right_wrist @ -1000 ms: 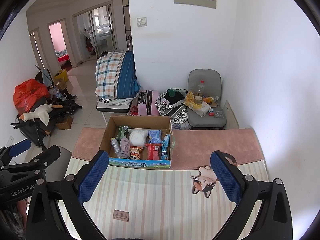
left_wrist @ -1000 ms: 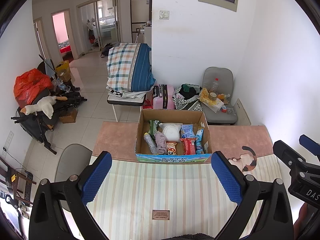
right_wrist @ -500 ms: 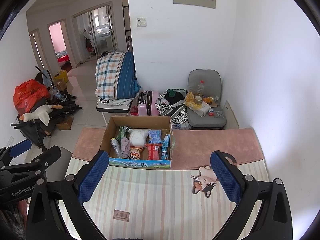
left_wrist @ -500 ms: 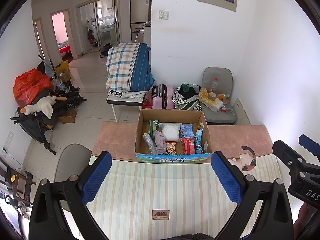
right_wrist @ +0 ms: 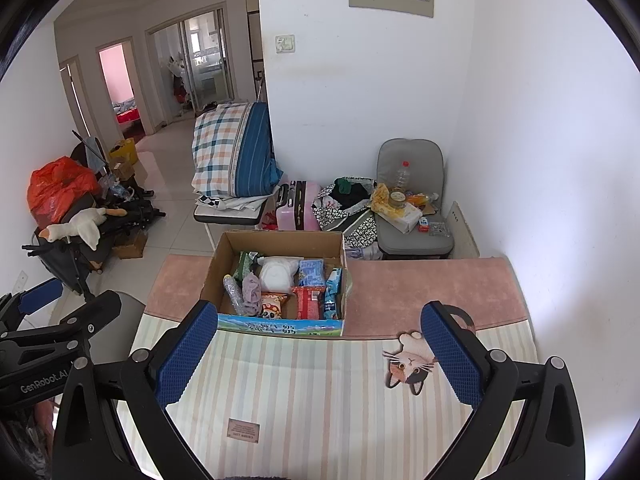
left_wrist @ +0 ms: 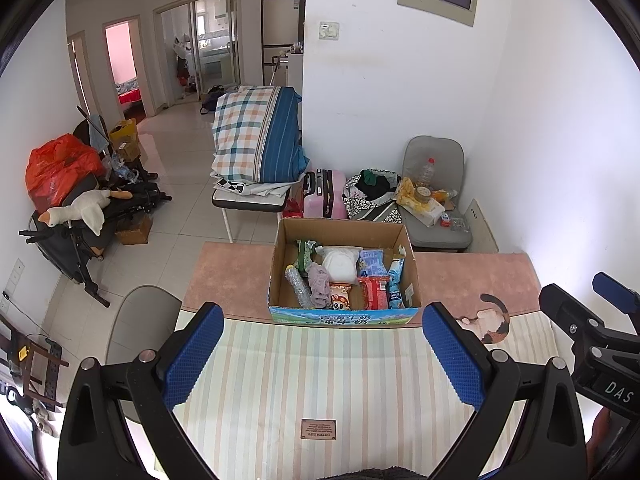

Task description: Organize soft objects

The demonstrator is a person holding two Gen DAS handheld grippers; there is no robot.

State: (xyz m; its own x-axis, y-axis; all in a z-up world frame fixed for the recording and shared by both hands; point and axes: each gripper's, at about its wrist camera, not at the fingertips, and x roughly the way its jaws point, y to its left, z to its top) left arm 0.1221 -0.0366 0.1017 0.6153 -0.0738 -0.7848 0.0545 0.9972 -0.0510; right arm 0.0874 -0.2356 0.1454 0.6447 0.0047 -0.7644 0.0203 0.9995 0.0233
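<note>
A table [left_wrist: 232, 276] is occupying the near half of both views, its far part pink and its near part covered by a striped mat [left_wrist: 320, 380]. A small brown label [left_wrist: 318, 429] is lying on the mat at the near edge, and a cat figure [right_wrist: 410, 364] is lying at the right where mat and pink surface meet.

An open cardboard box [left_wrist: 344, 232] is standing on the pink part, its near wall touching the far edge of the mat. It is sitting left of centre in the right wrist view and about centred in the left wrist view. The soft objects are lying packed inside it: a white pouch [left_wrist: 340, 264] at the far middle, a mauve cloth [left_wrist: 319, 286] to its near left, a clear bottle [left_wrist: 298, 286] at the left wall, a green packet [left_wrist: 305, 250] at the far left, a mushroom-print packet [left_wrist: 340, 294] at the near middle, a red packet [left_wrist: 376, 292] to its right, and blue packets [left_wrist: 372, 262] along the right side.

The left gripper [left_wrist: 323, 354] is hovering above the mat, near side of the box, its jaws standing wide apart and holding nothing. The right gripper [right_wrist: 318, 354] is hovering likewise to the right, its jaws also wide apart and empty. Each gripper is showing at the edge of the other's view.

Beyond the table, a plaid pillow [left_wrist: 256, 136] is resting on a bench, a pink suitcase [left_wrist: 324, 196] is standing beside it, and a grey chair [left_wrist: 436, 160] is carrying a bottle and clutter at the far right. A red bag [left_wrist: 60, 164] and a plush goose [left_wrist: 80, 210] are lying at the far left.
</note>
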